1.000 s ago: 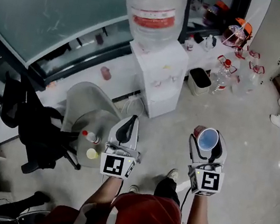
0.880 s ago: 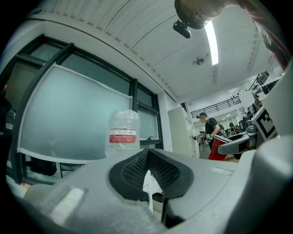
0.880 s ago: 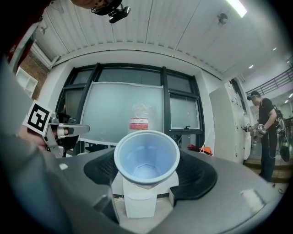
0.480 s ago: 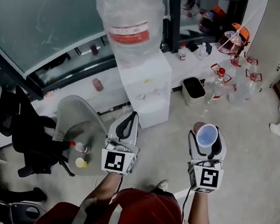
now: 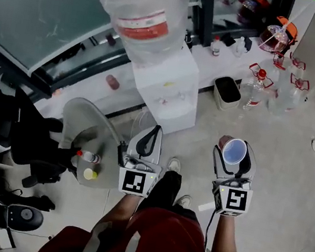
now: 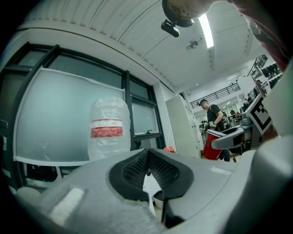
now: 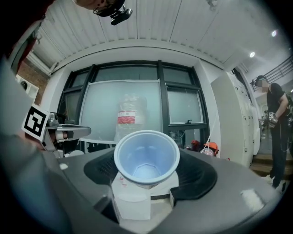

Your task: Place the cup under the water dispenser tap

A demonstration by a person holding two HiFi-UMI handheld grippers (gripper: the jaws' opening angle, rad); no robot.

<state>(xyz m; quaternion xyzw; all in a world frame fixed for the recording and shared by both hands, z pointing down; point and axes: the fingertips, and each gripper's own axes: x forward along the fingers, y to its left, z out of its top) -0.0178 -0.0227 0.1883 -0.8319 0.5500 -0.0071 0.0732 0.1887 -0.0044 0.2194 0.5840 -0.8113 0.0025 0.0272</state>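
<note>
**Cup in the right gripper, dispenser across the floor ahead**

The right gripper (image 5: 236, 147) holds the cup (image 5: 234, 154) between its jaws, which stand wide with a pad against each side of the cup's wall. The cup is red outside and pale blue inside. Its open mouth is turned back toward the person, so the right gripper view looks straight down into it, and it looks empty.

The left gripper (image 5: 152, 132) is level beside the right one. Its jaws are drawn together, the dark ribbed pads meet at their tips, and nothing sits between them.

The white water dispenser (image 5: 168, 91) stands ahead of both grippers against the window wall, with a big clear bottle (image 5: 140, 11) with a red label upside down on top. The cup is well apart from it, with bare floor (image 5: 281, 174) between them, and is not under the tap.

A small round table (image 5: 83, 121) with two little bottles stands just left of the left gripper, and a black bin (image 5: 227, 92) sits to the right of the dispenser
</note>
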